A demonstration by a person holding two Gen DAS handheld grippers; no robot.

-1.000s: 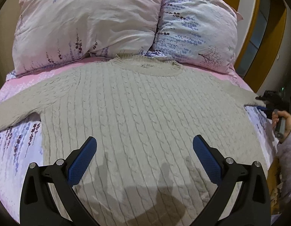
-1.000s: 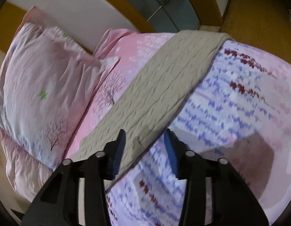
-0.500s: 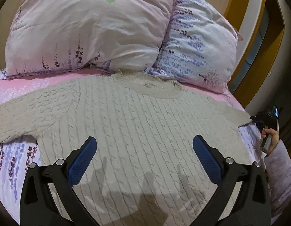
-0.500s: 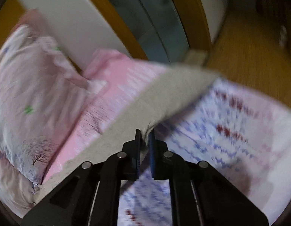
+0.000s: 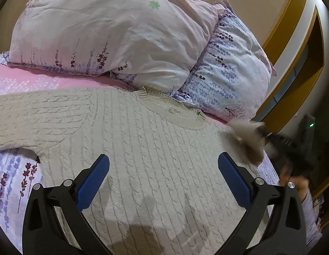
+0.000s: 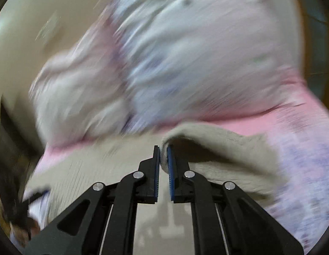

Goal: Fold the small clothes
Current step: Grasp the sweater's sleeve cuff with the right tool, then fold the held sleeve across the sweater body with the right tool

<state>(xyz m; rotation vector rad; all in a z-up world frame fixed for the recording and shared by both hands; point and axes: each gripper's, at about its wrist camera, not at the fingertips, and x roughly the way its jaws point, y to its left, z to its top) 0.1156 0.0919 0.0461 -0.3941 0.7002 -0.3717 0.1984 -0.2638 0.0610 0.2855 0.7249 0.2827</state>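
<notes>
A beige cable-knit sweater [image 5: 143, 148] lies front-up on the bed, neck towards the pillows, its left sleeve [image 5: 32, 114] stretched out to the left. My left gripper [image 5: 163, 176] is open and empty, hovering over the sweater's chest. My right gripper [image 6: 163, 150] is shut on the sweater's right sleeve [image 6: 219, 140] and holds it lifted over the sweater's body. In the left wrist view the right gripper [image 5: 292, 146] and the raised sleeve [image 5: 247, 136] show blurred at the right edge.
Two flowered pillows [image 5: 113, 31] [image 5: 230, 80] lie at the head of the bed, just beyond the sweater's collar. The pink and lavender sheet [image 5: 13, 180] shows beside the sweater. A yellow-framed wall and window [image 5: 296, 48] stand to the right.
My right gripper closed on the right sleeve, lifted it and swung it in towards the sweater's body. My left gripper stayed open and moved left towards the pillows.
</notes>
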